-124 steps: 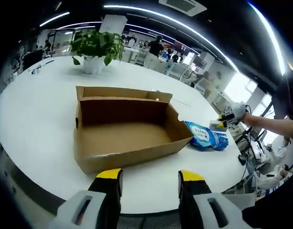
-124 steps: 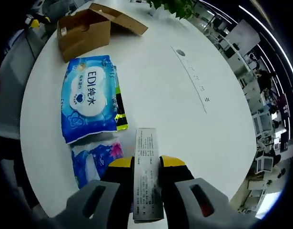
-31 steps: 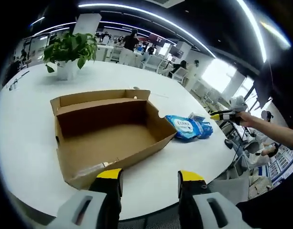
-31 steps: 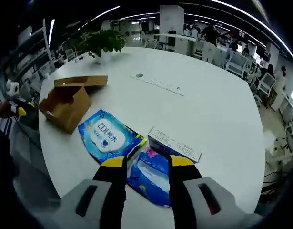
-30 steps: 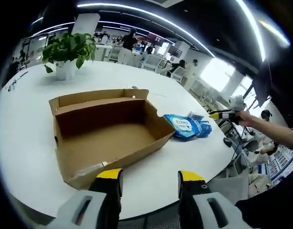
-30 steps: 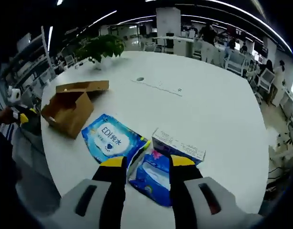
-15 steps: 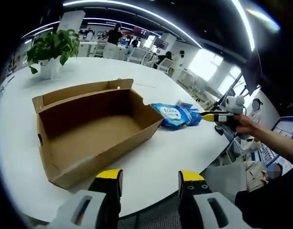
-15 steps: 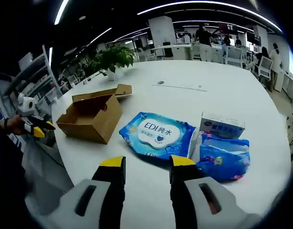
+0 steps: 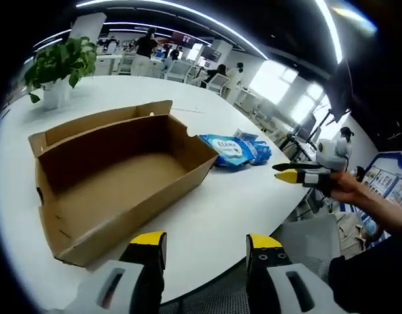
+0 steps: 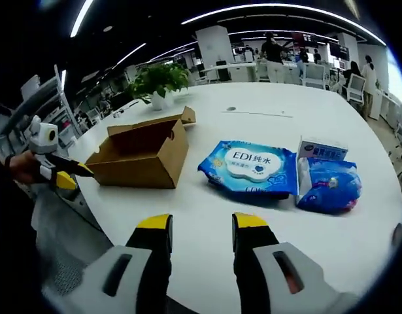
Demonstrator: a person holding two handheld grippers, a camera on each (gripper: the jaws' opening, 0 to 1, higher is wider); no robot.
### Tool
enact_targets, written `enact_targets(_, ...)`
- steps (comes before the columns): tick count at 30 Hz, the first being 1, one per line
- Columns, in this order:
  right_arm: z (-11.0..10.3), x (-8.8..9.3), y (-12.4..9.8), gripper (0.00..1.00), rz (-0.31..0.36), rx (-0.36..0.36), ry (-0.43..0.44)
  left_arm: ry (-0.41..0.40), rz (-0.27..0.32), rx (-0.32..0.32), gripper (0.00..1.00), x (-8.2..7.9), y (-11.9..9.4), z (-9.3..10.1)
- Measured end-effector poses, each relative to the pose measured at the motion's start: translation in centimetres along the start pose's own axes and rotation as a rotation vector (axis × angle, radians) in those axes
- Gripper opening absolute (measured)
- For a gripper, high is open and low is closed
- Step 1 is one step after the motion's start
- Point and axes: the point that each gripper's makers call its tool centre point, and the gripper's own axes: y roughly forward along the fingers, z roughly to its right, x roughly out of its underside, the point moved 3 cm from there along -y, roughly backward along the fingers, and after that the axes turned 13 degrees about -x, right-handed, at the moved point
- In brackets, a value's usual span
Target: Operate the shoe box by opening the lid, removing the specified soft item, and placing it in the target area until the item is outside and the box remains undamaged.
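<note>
The brown cardboard shoe box (image 9: 116, 176) (image 10: 140, 156) lies open and empty on the white round table (image 9: 233, 196), its lid folded back. To its right lie a blue wet-wipes pack (image 9: 232, 146) (image 10: 250, 166), a smaller blue soft pack (image 10: 328, 186) and a white carton (image 10: 321, 150). My left gripper (image 9: 204, 243) is open and empty, held off the table's near edge before the box. My right gripper (image 10: 201, 226) is open and empty, low over the table in front of the wipes. The right gripper (image 9: 299, 175) also shows in the left gripper view, the left gripper (image 10: 57, 171) in the right gripper view.
A potted green plant (image 9: 57, 69) (image 10: 158, 82) stands at the far side of the table. A thin strip with a round cap (image 10: 253, 112) lies on the table beyond the packs. Chairs, desks and people fill the office behind.
Both cameras swung and pulled back toward the table edge. The right gripper, shut on the white carton four seconds ago, now stands open and the carton lies beside the blue packs.
</note>
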Motion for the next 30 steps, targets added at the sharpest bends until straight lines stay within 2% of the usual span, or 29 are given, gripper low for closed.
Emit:
enact_targets(7,-1.4,1.4,0.4,0.34,0.030,0.033,0.031,0.016,-0.016,0.012,0.50,-0.5,0.6,0.2)
enact_targets(9,-2.0,1.5,0.5,0.34,0.051,0.025,0.033,0.017,-0.015,0.015,0.50,-0.8,0.7,0.3)
enact_targets(18,-3.2,2.1,1.1,0.34,0.061,0.017,0.036,0.028,0.001,0.013,0.50,-2.3,0.8,0.1)
enact_targets(27,-3.5,2.6,1.1,0.35,0.071,0.024,0.043,0.037,0.011,-0.019,0.50,-3.2,0.3,-2.6)
enact_targets(30,-3.5,2.2,1.3,0.35,0.104,0.029,0.073,0.031,0.016,-0.039,0.50,-3.6,-0.2,-3.8)
